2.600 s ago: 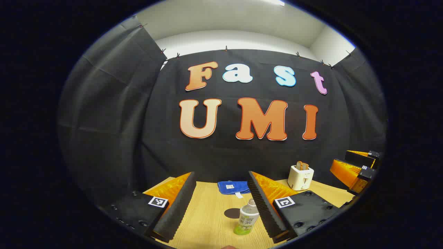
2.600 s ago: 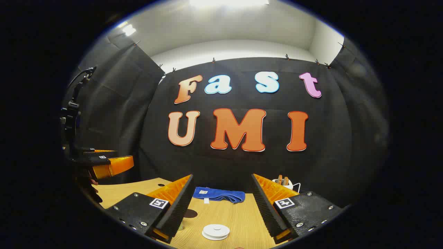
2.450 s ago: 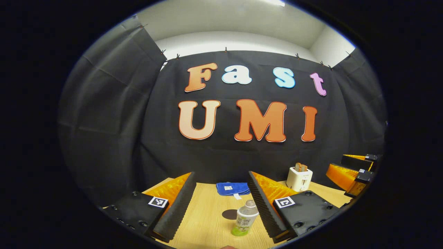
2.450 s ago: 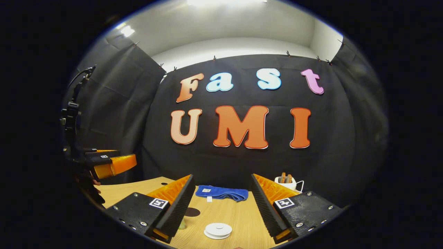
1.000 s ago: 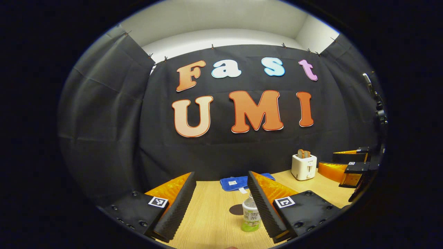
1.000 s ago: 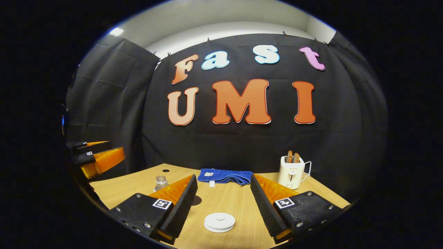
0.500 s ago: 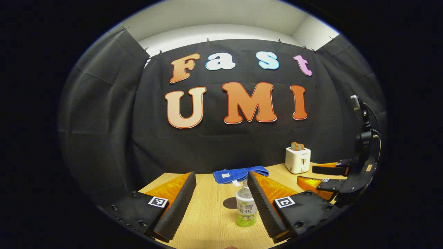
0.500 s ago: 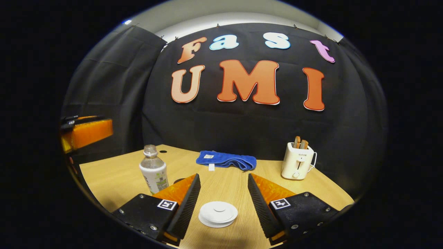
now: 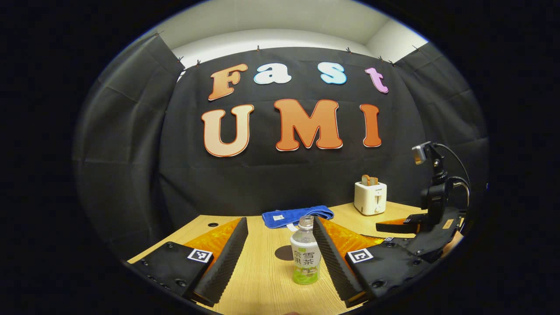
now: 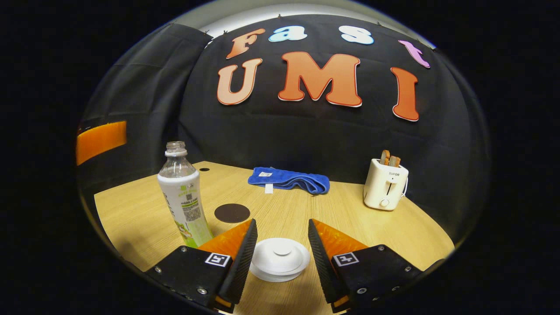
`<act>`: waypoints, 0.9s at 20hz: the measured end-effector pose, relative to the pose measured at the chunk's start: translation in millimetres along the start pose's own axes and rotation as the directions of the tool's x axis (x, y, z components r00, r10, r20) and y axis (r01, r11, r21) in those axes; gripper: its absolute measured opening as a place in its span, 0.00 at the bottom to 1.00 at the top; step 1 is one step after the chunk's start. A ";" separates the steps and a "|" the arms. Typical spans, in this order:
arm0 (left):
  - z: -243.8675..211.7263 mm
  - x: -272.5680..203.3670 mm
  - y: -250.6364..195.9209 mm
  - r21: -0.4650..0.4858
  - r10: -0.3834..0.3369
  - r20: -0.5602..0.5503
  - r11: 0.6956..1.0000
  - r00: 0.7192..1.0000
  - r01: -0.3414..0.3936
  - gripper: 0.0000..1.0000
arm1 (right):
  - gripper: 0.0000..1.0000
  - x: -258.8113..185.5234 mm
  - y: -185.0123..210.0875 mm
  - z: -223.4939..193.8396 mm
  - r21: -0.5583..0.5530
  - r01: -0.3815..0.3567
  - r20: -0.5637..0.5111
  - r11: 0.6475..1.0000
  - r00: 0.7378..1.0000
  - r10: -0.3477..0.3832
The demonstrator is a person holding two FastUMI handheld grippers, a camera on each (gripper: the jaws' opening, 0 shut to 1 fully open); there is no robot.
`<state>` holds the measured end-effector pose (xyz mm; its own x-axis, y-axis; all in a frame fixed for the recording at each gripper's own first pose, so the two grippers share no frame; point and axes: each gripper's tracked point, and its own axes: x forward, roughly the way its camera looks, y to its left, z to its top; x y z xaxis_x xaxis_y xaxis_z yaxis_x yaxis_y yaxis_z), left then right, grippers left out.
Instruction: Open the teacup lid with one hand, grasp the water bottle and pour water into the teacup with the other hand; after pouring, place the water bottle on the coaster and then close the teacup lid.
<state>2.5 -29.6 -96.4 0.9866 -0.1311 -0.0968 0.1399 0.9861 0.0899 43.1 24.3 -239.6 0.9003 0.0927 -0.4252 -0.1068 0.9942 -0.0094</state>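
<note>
lid (image 10: pixel 280 258) btwn right gripper (image 10: pixel 280 245) fingers, untouched

Both views are sharp and evenly lit from overhead — the pale ceiling glows brightest at the top. The tabletop (image 10: pixel 372 232) is bright with soft, short shadows. Fisheye distortion bends the cloth walls and the tabletop's edges. The water bottle (image 10: pixel 183 197) carries small glints — no motion blur anywhere.

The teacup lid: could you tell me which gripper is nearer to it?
Right. The right gripper has its open fingers on either side of the teacup lid; the left gripper is off by the bottle.
</note>
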 end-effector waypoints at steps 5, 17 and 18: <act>-13.7 4.4 -7.1 0.028 -0.009 -0.019 1.000 1.000 0.010 0.96 | 0.71 10.4 1.1 -23.1 0.009 -0.023 -0.053 1.000 0.998 0.024; -31.0 6.0 -14.4 0.031 -0.030 -0.063 0.999 0.998 0.032 0.96 | 0.39 22.0 4.1 -33.6 -0.008 -0.051 -0.088 0.999 0.995 0.050; -34.9 6.3 -17.4 0.027 -0.043 -0.078 0.999 0.996 0.045 0.96 | 0.40 21.3 4.4 -32.3 -0.016 -0.054 -0.086 0.998 0.995 0.052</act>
<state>3.4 -44.1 -133.2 0.9702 -0.1651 -0.1774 0.1867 0.9760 0.1124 48.1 28.9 -278.0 0.8540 0.1394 -0.5013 -0.1618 0.9868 -0.0013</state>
